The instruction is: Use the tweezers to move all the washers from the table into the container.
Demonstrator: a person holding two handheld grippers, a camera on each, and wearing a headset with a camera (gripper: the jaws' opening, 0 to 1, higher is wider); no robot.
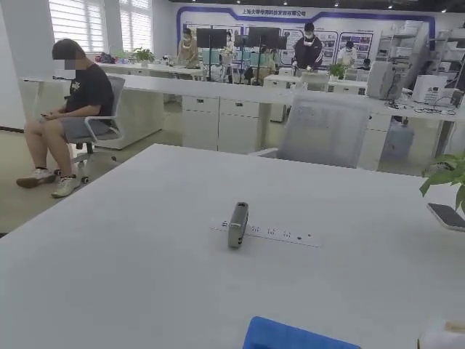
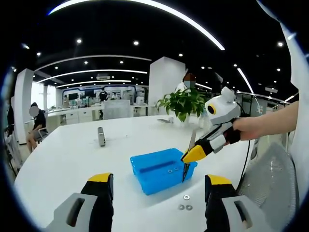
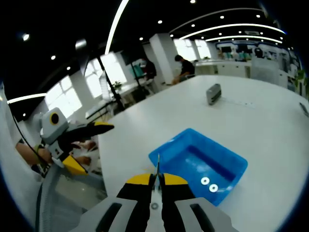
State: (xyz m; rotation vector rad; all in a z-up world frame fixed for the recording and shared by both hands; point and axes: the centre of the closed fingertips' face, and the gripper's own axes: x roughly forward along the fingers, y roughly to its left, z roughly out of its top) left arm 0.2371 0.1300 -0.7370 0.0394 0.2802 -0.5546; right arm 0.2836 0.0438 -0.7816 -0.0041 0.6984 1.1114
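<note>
- Currently the tweezers (image 2: pixel 185 170) are being pinched between the pressed-together fingers of the right gripper (image 3: pixel 157 180), with the thin tips projecting straight ahead of those fingers.
- The tips are being held at the near wall of the blue container (image 3: pixel 200 162), just ahead of the right fingers. Whether a washer is being carried in them cannot be told.
- Two washers (image 3: pixel 205 181) are being kept inside the container, ahead and to the right of the right fingers.
- Three more washers (image 2: pixel 187 197) are being left on the white table (image 2: pixel 72 164), between the container and the left gripper's right-hand finger.
- The left gripper (image 2: pixel 159 193) is being held with its fingers spread wide and nothing between them, with the container lying ahead of them and apart.
- Nothing is being used to steady the container, so it could be shoved along the table if the tips are caught on its wall.
- A washer could be dropped or flicked away if it is being nipped by its edge alone.
- The tweezers could be twisted in the fingers if they are being pressed hard against the table.
</note>
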